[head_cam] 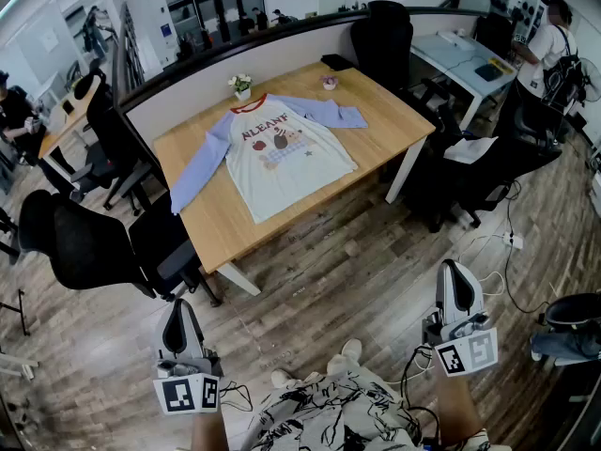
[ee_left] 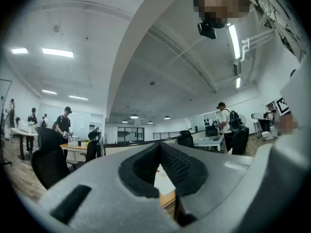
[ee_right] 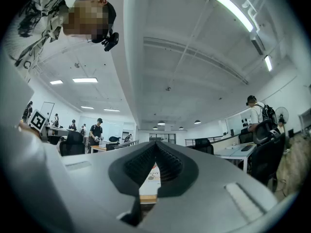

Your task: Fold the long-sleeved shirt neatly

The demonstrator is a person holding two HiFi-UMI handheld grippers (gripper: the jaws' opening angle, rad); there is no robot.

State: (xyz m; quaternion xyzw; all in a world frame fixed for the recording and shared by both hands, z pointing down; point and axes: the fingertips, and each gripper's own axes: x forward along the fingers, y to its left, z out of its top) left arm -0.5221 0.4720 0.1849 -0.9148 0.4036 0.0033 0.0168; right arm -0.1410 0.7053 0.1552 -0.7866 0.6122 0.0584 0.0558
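A floor (head_cam: 357,280) of grey-brown wood planks is running under everything, its grain streaky and matte. On it, at the far middle, a rectangular table (head_cam: 211,228) is standing with a smooth, pale wooden top and white legs, backed by a curved partition with a dark rim. Black office chairs with mesh backs (head_cam: 70,242) are crowding its left side, and more are sitting to its right.

The long-sleeved shirt (head_cam: 282,153) is lying flat and face up across the middle of the tabletop. Its body is soft cream cloth with red trim at the collar and a printed word and picture on the chest. Its lavender raglan sleeves are spreading outward, the left one slanting down to the table's left edge, the right one angling toward the far right corner.

Near the person, well apart from the table, the left gripper (head_cam: 180,310) and the right gripper (head_cam: 454,271) are hovering over the floor. Each is a rounded grey shell carrying a marker cube. Their ribbed black pads are pressing together, with nothing between them.

A small white pot of flowers (head_cam: 241,85) and a tinier pinkish pot (head_cam: 329,82) are sitting along the table's far edge.
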